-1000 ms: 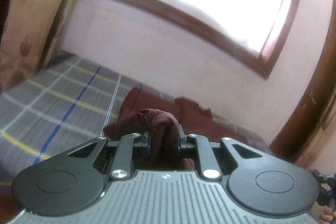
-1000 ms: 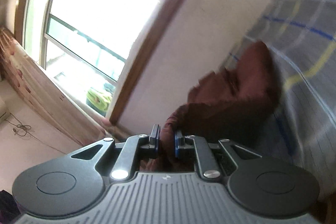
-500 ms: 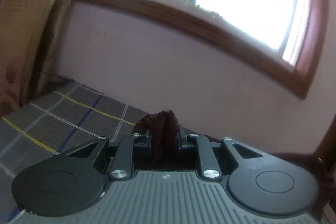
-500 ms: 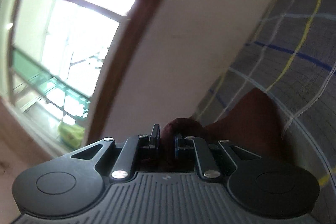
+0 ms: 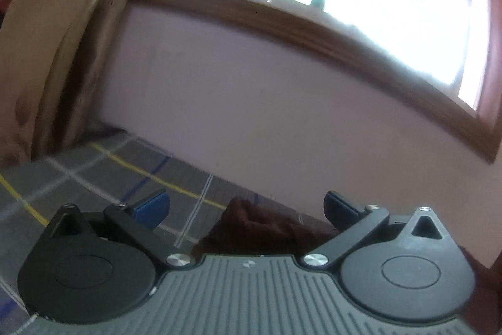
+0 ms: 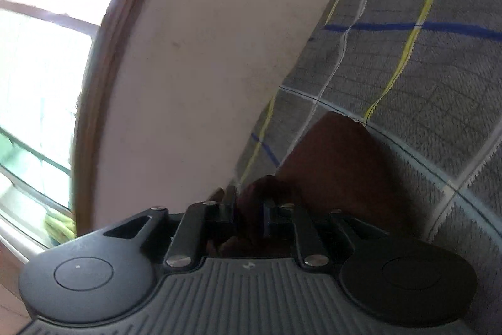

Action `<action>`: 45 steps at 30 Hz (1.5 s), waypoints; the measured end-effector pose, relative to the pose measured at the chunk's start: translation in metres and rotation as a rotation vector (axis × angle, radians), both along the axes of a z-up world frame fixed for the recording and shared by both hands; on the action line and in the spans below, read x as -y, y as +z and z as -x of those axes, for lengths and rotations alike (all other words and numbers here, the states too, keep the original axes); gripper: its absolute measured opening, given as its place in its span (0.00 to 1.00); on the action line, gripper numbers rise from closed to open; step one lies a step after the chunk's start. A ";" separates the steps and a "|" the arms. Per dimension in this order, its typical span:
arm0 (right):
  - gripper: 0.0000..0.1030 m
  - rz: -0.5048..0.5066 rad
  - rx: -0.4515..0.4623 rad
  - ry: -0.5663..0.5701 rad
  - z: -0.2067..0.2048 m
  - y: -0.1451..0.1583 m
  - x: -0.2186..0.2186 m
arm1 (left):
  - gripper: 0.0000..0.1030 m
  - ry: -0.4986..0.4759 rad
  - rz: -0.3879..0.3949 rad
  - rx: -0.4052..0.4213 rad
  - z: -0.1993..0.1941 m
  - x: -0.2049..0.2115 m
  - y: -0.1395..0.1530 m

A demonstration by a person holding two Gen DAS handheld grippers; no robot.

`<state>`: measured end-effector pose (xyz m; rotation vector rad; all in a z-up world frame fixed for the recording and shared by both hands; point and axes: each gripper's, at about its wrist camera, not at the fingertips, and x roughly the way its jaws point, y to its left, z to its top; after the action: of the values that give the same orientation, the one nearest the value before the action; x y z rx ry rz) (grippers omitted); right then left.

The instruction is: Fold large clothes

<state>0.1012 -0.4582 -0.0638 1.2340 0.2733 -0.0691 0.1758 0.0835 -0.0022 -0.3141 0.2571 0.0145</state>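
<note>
Left wrist view: the left gripper point(image 5: 246, 206) is opening, jaws spread wide, the maroon garment point(image 5: 260, 228) lying loose between them on the checked blanket point(image 5: 94, 171). The right gripper point(image 6: 248, 206) is easing apart (cloth point(image 6: 339, 165) still bunched between its fingers) just ahead.

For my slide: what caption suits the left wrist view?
Left tool opening above maroon garment on checked bedcover.

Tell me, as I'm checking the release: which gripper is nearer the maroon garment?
Right. The right gripper, jaws opening, has the maroon garment between them; the left gripper is wide open just above it.
</note>
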 end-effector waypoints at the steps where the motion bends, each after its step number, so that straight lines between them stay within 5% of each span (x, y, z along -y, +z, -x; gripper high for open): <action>1: 0.31 0.032 0.017 -0.018 0.008 0.008 -0.002 | 0.99 -0.005 -0.004 0.002 0.005 -0.001 0.004; 3: 0.31 0.178 0.035 -0.022 0.024 0.035 -0.012 | 0.95 -0.064 0.021 0.002 0.017 -0.002 0.011; 5: 0.31 0.370 0.069 0.013 0.038 0.069 -0.036 | 0.76 -0.156 0.022 -0.020 0.025 0.005 0.018; 7: 0.31 0.569 0.077 0.110 0.041 0.094 -0.069 | 0.32 -0.267 -0.003 -0.042 0.033 0.022 0.021; 10: 0.30 0.879 0.039 0.234 0.039 0.116 -0.122 | 0.25 -0.401 -0.125 -0.076 0.036 0.065 0.017; 12: 0.29 0.962 -0.014 0.177 0.033 0.119 -0.133 | 0.25 -0.426 -0.161 -0.082 0.030 0.083 0.013; 15: 0.29 0.940 -0.143 -0.003 0.024 0.121 -0.113 | 0.26 -0.403 -0.225 -0.064 0.006 0.092 0.009; 18: 0.30 0.970 -0.116 -0.024 0.033 0.126 -0.113 | 0.33 -0.398 -0.280 -0.121 -0.031 0.093 -0.001; 21: 0.30 0.964 0.009 0.013 0.055 0.130 -0.127 | 0.32 -0.391 -0.244 -0.182 -0.051 0.087 -0.012; 24: 0.29 0.947 0.173 0.277 0.051 0.127 -0.151 | 0.33 -0.375 -0.224 -0.169 -0.049 0.087 -0.015; 26: 0.29 0.978 0.166 0.437 0.031 0.116 -0.173 | 0.44 -0.385 -0.213 -0.156 -0.045 0.090 -0.010; 28: 0.29 1.052 0.144 0.554 0.006 0.097 -0.192 | 0.79 -0.368 -0.232 -0.127 -0.040 0.097 -0.004; 30: 0.17 1.111 0.079 0.661 -0.020 0.081 -0.210 | 0.86 -0.354 -0.256 -0.086 -0.041 0.104 0.001; 33: 0.10 1.213 0.025 0.753 -0.051 0.067 -0.225 | 0.81 -0.361 -0.344 -0.088 -0.054 0.115 0.001; 36: 0.03 1.278 -0.031 0.759 -0.075 0.060 -0.223 | 0.57 -0.329 -0.453 -0.159 -0.079 0.117 -0.016; 39: 0.01 1.187 -0.029 0.769 -0.089 0.045 -0.203 | 0.55 -0.303 -0.358 -0.234 -0.102 0.094 -0.039; 45: 0.01 1.008 0.037 0.749 -0.094 0.025 -0.184 | 0.56 -0.270 -0.287 -0.225 -0.106 0.079 -0.064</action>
<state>0.1956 -0.2743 -0.0387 0.0859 0.5646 0.4211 0.2822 0.0041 -0.0667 0.0101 0.5134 -0.1792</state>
